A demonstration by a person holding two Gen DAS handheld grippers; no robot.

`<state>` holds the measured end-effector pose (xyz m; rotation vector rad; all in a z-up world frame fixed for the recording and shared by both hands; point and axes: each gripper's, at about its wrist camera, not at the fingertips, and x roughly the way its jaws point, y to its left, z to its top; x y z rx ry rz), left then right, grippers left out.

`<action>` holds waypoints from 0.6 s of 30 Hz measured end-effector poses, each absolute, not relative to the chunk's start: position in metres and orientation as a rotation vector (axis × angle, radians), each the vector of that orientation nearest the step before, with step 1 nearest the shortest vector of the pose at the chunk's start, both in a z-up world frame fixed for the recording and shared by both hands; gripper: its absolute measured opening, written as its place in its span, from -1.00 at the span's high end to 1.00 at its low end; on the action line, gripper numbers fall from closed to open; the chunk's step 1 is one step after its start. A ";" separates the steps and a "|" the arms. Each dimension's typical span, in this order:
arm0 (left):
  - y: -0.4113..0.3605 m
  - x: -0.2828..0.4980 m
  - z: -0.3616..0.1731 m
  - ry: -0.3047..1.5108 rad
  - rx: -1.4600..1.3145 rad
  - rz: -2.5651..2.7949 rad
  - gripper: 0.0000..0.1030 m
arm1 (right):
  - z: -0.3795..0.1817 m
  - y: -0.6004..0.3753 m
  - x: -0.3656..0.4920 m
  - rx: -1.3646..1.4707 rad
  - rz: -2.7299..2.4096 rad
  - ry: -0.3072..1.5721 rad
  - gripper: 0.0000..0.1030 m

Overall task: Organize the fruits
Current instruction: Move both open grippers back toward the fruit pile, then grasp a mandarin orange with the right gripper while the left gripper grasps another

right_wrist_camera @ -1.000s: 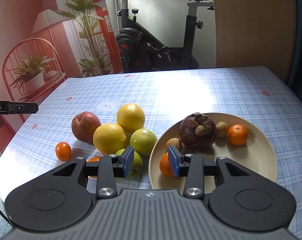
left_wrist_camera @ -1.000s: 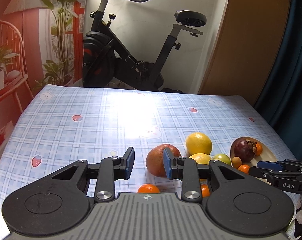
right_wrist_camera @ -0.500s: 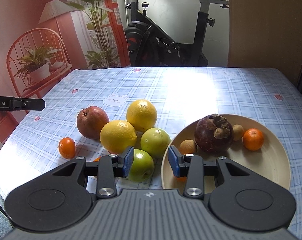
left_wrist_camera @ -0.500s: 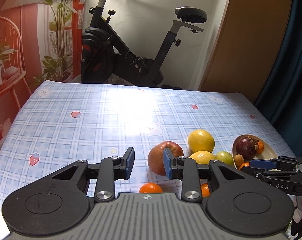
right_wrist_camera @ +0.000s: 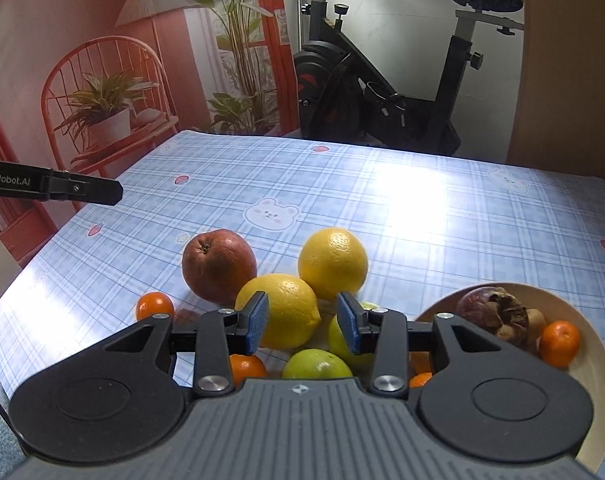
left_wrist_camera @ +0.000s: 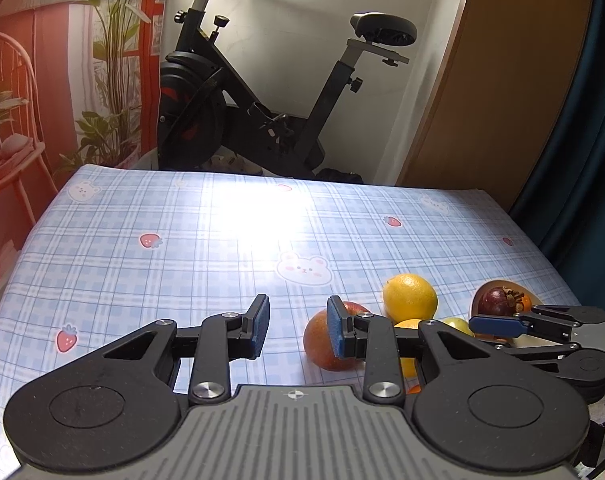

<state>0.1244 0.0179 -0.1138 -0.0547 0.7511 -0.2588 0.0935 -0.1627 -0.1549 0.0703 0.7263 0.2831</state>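
We hold our left gripper (left_wrist_camera: 294, 330) and right gripper (right_wrist_camera: 302, 322) above the checked tablecloth (right_wrist_camera: 422, 216), both with a gap between the pads and nothing in them. The loose fruits lie clustered just beside the plate (right_wrist_camera: 594, 344): a red apple (right_wrist_camera: 218, 266), two yellow citrus, green apples and small oranges. A mangosteen (right_wrist_camera: 492, 314) and a small orange (right_wrist_camera: 558, 342) sit on the plate.

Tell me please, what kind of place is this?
Probably a room in a home. An exercise bike stands behind a table with a checked cloth, fruit lies on it beside a plate, and a curtain hangs at one side.
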 end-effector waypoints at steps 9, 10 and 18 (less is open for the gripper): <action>0.018 0.116 -0.135 0.809 -0.082 -0.271 0.36 | -0.167 -0.152 0.081 0.030 0.335 0.763 0.20; 0.018 0.114 -0.137 0.814 -0.083 -0.272 0.36 | -0.167 -0.149 0.079 0.021 0.342 0.760 0.19; 0.024 0.113 -0.144 0.838 -0.094 -0.275 0.36 | -0.169 -0.125 0.072 -0.056 0.411 0.761 0.20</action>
